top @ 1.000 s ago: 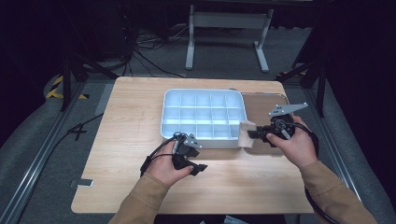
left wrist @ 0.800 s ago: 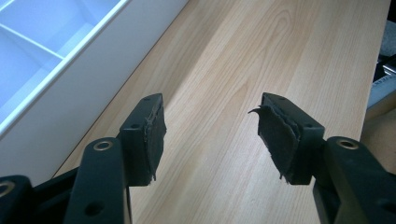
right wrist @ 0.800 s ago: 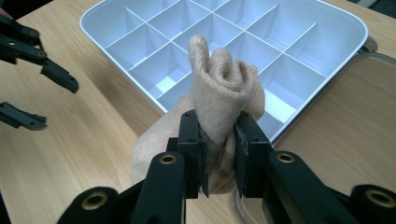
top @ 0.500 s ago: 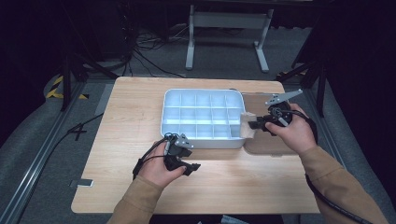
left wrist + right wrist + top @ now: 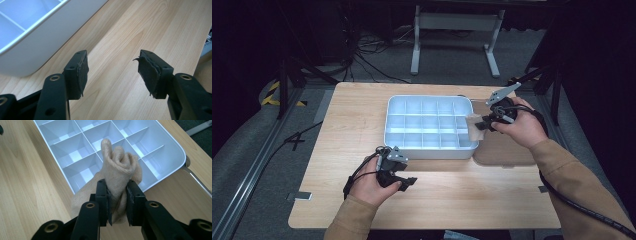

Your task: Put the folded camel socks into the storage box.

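On the pale wooden worktop [image 5: 337, 150] a white plastic tray of square compartments [image 5: 428, 123] sat near the far edge. The right tool [image 5: 117, 202] gripped a rolled beige cloth [image 5: 119, 170] over the tray's right rim. The left tool [image 5: 111, 72] stood wide, holding nothing, beside the tray's near wall.

Setting: a laboratory or recording studio bay arranged for manipulation trials. Indicators: a light wooden table [image 5: 452, 200] stands alone on grey carpet [image 5: 242, 165], enclosed by dark surroundings. Loose black cables [image 5: 362, 55] run across the floor behind it. Aluminium framing rails [image 5: 257, 165] pass along the left side, near yellow-and-black hazard tape [image 5: 274, 95]. A grey metal stand [image 5: 457, 30] sits beyond the table.
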A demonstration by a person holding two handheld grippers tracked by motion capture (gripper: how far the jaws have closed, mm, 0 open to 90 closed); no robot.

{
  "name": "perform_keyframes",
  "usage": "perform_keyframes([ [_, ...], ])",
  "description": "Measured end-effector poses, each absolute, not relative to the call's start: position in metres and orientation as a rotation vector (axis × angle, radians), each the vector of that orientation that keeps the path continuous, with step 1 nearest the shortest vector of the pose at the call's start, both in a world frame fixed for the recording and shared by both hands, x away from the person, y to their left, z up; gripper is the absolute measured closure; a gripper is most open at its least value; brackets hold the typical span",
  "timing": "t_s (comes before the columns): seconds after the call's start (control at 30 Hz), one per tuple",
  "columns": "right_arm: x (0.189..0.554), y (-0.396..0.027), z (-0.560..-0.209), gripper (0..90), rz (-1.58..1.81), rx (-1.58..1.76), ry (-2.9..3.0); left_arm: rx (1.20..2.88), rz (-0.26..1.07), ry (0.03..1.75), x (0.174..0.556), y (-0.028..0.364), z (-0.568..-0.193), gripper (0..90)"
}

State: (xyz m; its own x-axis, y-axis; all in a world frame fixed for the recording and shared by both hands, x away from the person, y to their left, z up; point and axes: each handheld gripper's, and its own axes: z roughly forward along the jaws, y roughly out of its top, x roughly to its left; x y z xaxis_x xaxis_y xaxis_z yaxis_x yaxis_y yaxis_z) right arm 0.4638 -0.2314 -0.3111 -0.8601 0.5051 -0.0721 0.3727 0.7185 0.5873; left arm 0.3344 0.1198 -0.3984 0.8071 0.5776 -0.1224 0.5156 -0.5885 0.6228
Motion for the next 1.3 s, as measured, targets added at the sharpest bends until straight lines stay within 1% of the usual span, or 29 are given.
perform_keyframes([
  [0.27,0.479,-0.22,-0.308,74.8,0.742,0.535,2.762,2.296,0.152,0.854,0.325,0.137,-0.396,41.4],
  [0.73,0.493,-0.206,-0.311,74.6,0.589,0.346,2.835,2.273,0.169,0.91,0.316,0.15,-0.396,41.5],
  [0.9,0.496,-0.2,-0.316,74.5,0.555,0.292,2.857,2.275,0.17,0.914,0.314,0.153,-0.396,41.5],
  [1.3,0.501,-0.193,-0.337,74.3,0.476,0.284,2.903,2.276,0.169,0.915,0.316,0.153,-0.397,41.5],
])
